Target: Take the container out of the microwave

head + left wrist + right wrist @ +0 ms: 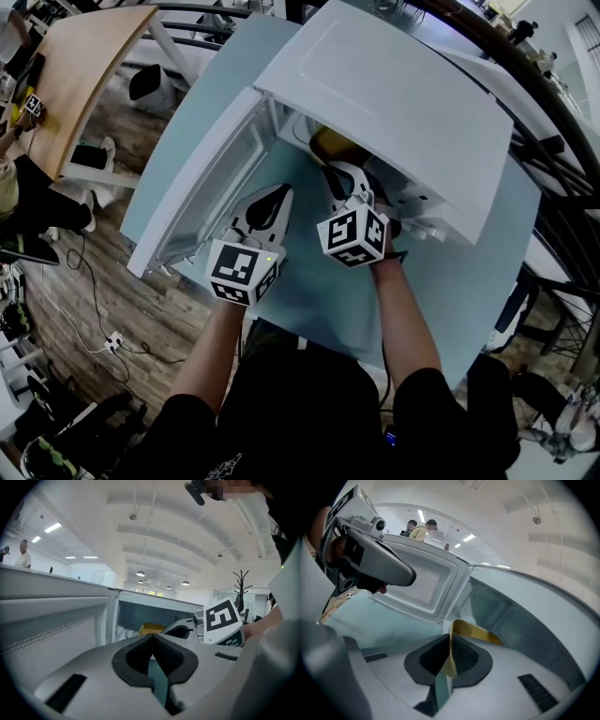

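Head view: white microwave (394,103) sits on a pale teal table (319,300), filling the frame from 11 to 2 o'clock. Its door (202,183) hangs wide open, swung out toward 9 o'clock of the cavity.

Yellow container (330,145) is inside the cavity, just behind the opening, at 12 o'clock of both grippers. Only part of it shows under the microwave's top edge.

Right gripper (342,176): tips reach into the cavity mouth, marker cube trailing toward 5 o'clock. In the right gripper view the jaws are closed onto the container's thin yellow rim. The rim runs as a strip between the two dark pads (464,656) and curves away toward 2 o'clock into the cavity. The container's underside is hidden, so I cannot tell whether it rests on the cavity floor.

Left gripper (279,195): outside the cavity, at 9 o'clock of the right gripper and just beside it, between the open door and the opening. In the left gripper view the jaws are pressed together with nothing between them, only teal table showing below the pads. Beyond the tips, at 12 o'clock, the container shows as a small yellow patch, with the right gripper's cube at 2 o'clock.

Wood floor (84,281) with cables lies at 8 o'clock. Two people (423,529) stand far behind the door in the right gripper view.
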### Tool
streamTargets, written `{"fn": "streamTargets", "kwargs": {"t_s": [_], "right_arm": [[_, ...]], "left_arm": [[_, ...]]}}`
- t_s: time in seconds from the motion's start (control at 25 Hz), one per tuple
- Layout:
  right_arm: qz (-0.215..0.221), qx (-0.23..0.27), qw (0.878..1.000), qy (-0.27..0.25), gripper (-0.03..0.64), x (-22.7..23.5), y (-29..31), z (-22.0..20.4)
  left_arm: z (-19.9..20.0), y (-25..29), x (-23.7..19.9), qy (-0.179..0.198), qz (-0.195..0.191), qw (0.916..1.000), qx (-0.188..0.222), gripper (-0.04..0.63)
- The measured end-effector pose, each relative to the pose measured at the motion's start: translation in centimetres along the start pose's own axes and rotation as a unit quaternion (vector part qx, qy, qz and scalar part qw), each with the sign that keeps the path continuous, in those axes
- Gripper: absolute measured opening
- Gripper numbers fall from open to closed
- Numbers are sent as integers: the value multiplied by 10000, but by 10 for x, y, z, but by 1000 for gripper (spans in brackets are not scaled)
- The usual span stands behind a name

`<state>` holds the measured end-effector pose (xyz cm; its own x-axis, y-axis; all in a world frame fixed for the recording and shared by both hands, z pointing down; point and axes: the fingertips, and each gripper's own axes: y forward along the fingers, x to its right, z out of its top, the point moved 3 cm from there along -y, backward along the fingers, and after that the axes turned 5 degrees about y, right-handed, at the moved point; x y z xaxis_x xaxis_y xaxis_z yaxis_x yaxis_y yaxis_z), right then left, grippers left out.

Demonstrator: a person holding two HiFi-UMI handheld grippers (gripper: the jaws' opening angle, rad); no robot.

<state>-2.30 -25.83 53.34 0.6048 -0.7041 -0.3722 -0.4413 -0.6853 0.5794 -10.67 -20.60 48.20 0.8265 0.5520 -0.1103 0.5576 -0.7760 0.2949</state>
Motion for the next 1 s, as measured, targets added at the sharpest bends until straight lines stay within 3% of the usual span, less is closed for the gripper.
{"fn": "streamTargets", "kwargs": {"t_s": [1.0], "right_arm": [[472,220,9980,-350,20,-53,-42,-4]], "left_arm": [[-14,-39,30,-156,471,9988,18,8]]}}
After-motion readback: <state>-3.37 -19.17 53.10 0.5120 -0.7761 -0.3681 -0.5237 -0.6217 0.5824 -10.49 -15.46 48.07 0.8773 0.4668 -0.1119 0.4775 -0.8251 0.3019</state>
